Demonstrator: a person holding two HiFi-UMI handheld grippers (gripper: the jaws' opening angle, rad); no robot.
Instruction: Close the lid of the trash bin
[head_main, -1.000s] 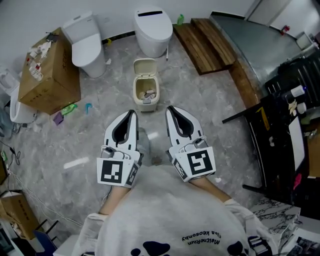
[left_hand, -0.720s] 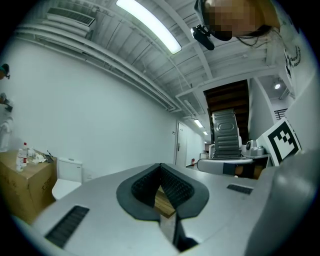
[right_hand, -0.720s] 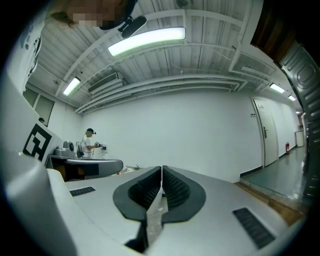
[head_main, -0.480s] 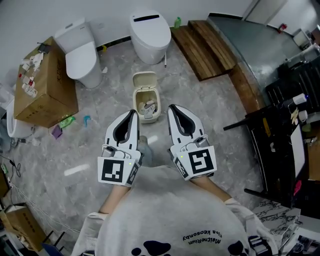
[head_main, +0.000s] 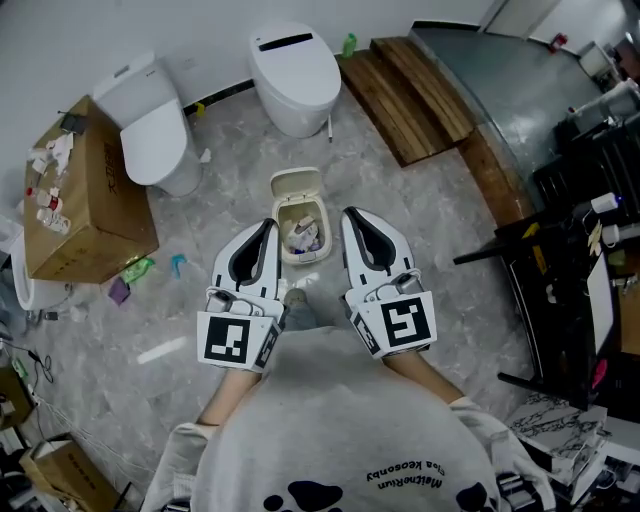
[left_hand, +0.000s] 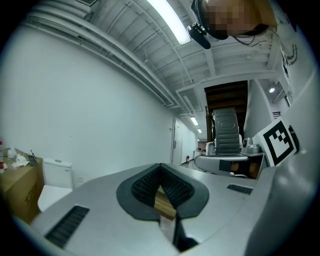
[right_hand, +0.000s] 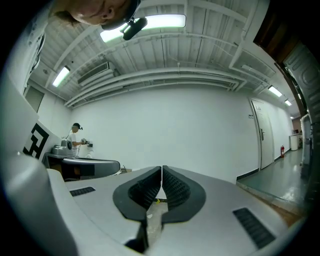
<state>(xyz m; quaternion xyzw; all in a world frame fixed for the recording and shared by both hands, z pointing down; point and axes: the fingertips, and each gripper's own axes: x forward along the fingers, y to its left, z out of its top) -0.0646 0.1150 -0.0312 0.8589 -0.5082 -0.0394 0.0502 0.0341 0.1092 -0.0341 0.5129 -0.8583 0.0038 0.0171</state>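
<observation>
A small cream trash bin stands on the marble floor in the head view, its lid tipped up and back and rubbish showing inside. My left gripper is held level just left of the bin's mouth and above it, jaws shut and empty. On the other side my right gripper is level too, jaws shut with nothing between them. In the left gripper view my left gripper shows its pads pressed together at the tips; the right gripper view shows my right gripper closed the same way. The bin appears in neither gripper view.
Two white toilets stand beyond the bin. A cardboard box sits at the left, with small litter on the floor by it. Wooden planks lie at the upper right, and dark furniture crowds the right side.
I have walked toward the bin with both grippers shut; it has slid nearer in the head view and now sits between the two gripper tips. The toilets and box also shifted nearer.
</observation>
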